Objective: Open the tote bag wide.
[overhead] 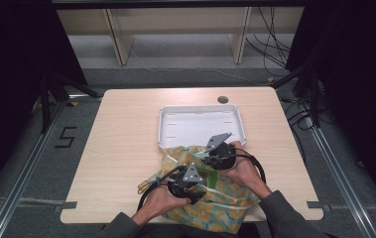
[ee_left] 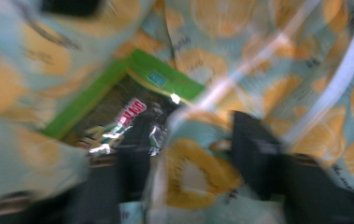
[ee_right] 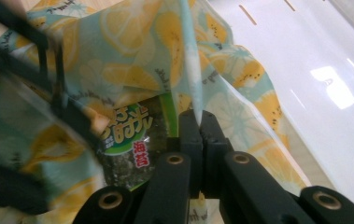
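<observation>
Nearest the high camera are my two forearms, coming up from the bottom edge onto the lemon-print bag (overhead: 210, 206), which lies at the near edge of the table (overhead: 126, 144), its far end touching the white tray (overhead: 200, 124).

On the left, my left gripper (overhead: 188, 186) sits on the near-left part of the bag. Its own view is badly blurred, but the two black jaws stand apart with a fold of the printed fabric (ee_left: 198, 172) bulging up between them; I cannot tell whether the pads actually press on it. Past that fold the bag's mouth gapes, and a green-edged snack packet (ee_left: 132, 116) lies inside, ahead and slightly left of the jaws.

To the right, my right gripper (overhead: 220, 151) is at the bag's far rim, close to the tray. In its view the jaws are closed tight on a thin upright edge of the bag (ee_right: 191, 60), pinching it and holding it lifted. The same packet (ee_right: 132, 140) shows just left of these jaws, down in the opening.

I judge the step in hand to be spreading the bag open to get at the packet. Next I would keep the right pinch firm and raised, free the left jaws from the loose fold, and steer them into the mouth toward the packet without snagging fabric.
</observation>
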Tool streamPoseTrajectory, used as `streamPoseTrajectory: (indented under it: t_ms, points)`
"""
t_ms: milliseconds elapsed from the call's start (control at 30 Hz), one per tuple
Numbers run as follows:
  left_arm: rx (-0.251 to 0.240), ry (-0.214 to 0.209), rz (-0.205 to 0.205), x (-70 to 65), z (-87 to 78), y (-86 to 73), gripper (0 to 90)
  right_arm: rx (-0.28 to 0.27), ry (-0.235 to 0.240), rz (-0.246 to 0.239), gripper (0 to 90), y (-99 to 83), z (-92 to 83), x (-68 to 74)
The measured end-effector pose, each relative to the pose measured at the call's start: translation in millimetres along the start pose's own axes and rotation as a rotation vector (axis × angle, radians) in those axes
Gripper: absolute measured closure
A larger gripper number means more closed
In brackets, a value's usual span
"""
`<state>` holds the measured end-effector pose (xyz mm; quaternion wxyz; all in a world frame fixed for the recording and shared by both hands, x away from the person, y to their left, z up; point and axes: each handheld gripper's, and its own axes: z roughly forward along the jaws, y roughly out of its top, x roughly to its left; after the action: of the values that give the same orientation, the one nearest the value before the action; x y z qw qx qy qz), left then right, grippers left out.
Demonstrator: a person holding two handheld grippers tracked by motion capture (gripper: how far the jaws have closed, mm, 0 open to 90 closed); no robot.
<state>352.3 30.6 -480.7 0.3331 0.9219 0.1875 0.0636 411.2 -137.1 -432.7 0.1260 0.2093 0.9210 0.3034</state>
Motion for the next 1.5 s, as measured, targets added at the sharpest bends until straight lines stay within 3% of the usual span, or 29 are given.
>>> streamPoseTrajectory:
  t_ms: [33,100,167,233,333,400,433,500,533,633,700,733,800,867,900,933,1000,1033,1067,1100,1133,1167,1200,1233,1267,1300,1333,1467,1500]
  points:
    - [0.000,0.000,0.000,0.0,0.0,0.0,74.1,-0.004,-0.013,-0.005,90.0,0.1,0.3,-1.6]
    - [-0.002,-0.015,0.023,-3.5,-1.4,-0.1,86.8,0.000,-0.030,0.012,90.0,-0.8,0.6,-5.8]
    - [-0.010,-0.017,0.085,-11.6,-12.0,-1.3,88.1,0.005,-0.047,0.015,90.0,-1.7,1.0,-9.9]
    - [-0.030,-0.031,0.153,-27.3,-28.3,-10.0,88.7,0.024,-0.115,0.053,90.0,-7.1,4.8,-26.1]
    - [-0.004,-0.039,0.173,-35.0,-37.2,-21.5,88.9,0.028,-0.136,0.065,90.0,-11.3,7.1,-35.8]
    - [0.008,-0.052,0.132,-40.3,-36.8,-37.6,88.9,0.056,-0.154,0.073,90.0,-14.8,9.6,-46.0]
    - [0.049,-0.049,0.160,-38.7,-36.0,-43.4,88.9,0.049,-0.167,0.076,90.0,-15.6,13.4,-47.4]
    - [0.079,-0.037,0.132,-36.6,-29.8,-52.6,88.7,0.069,-0.175,0.065,90.0,-15.7,18.1,-49.0]
    - [0.082,-0.035,0.094,-33.8,-27.1,-54.4,88.6,0.100,-0.168,0.053,90.0,-16.2,23.3,-47.3]
    - [0.080,-0.023,0.092,-30.4,-30.9,-50.7,87.5,0.103,-0.139,0.056,88.5,-16.7,30.3,-43.6]
    - [0.036,-0.026,0.041,-28.6,-37.4,-48.4,80.4,0.099,-0.141,0.064,79.4,-17.5,26.1,-46.2]
    - [0.036,-0.026,0.041,-28.6,-37.4,-48.4,75.4,0.099,-0.141,0.064,79.4,-17.5,26.1,-46.2]
    - [-0.069,0.010,-0.057,-24.5,-50.3,-44.2,66.1,0.026,-0.155,0.135,66.9,-14.5,5.4,-39.5]
    - [-0.102,0.023,-0.082,-22.8,-55.8,-42.7,64.5,0.019,-0.151,0.136,63.6,-13.7,-4.7,-39.5]
    - [-0.150,0.050,-0.109,-20.7,-61.9,-40.4,64.5,-0.007,-0.147,0.153,61.9,-12.3,-13.8,-36.3]
    - [-0.188,0.074,-0.135,-16.6,-68.9,-38.4,64.2,-0.064,-0.105,0.156,59.9,-9.6,-32.7,-29.1]
    - [-0.199,0.091,-0.148,-13.6,-71.9,-37.8,64.6,-0.071,-0.085,0.142,59.5,-8.8,-38.4,-26.6]
    - [-0.211,0.104,-0.173,-10.1,-70.8,-38.3,66.2,-0.100,-0.042,0.145,58.7,-8.1,-46.3,-17.8]
    - [-0.211,0.104,-0.173,-10.1,-70.8,-38.3,67.8,-0.100,-0.042,0.145,58.7,-8.1,-46.3,-17.8]
    - [-0.202,0.100,-0.205,-8.8,-66.3,-38.1,67.8,-0.113,-0.013,0.137,58.7,-8.6,-46.5,-13.2]
    - [-0.182,0.092,-0.201,-7.5,-62.0,-37.8,68.9,-0.114,0.032,0.120,59.4,-9.0,-43.8,-6.5]
    - [-0.163,0.087,-0.188,-6.1,-56.6,-37.8,70.3,-0.104,0.058,0.114,59.8,-9.4,-39.5,-2.4]
    - [-0.117,0.081,-0.189,-4.9,-46.5,-39.5,72.4,-0.055,0.095,0.115,59.2,-11.1,-25.1,2.2]
    - [-0.117,0.081,-0.189,-4.9,-46.5,-39.5,73.6,-0.055,0.095,0.115,59.2,-11.1,-25.1,2.2]
    - [-0.073,0.091,-0.207,-4.2,-38.0,-43.6,75.4,-0.019,0.106,0.106,58.4,-14.4,-6.9,2.5]
    - [-0.073,0.091,-0.207,-4.2,-38.0,-43.6,76.3,-0.019,0.106,0.106,58.4,-14.4,-6.9,2.5]
    - [-0.046,0.098,-0.202,-2.3,-33.8,-47.0,77.7,0.011,0.124,0.093,57.1,-17.4,9.6,-0.1]
    - [-0.044,0.098,-0.206,0.2,-32.1,-48.2,80.4,0.056,0.131,0.095,53.6,-19.2,24.2,-3.2]
    - [-0.044,0.093,-0.231,0.0,-30.8,-48.5,80.9,0.057,0.152,0.098,51.7,-19.8,27.3,-4.1]
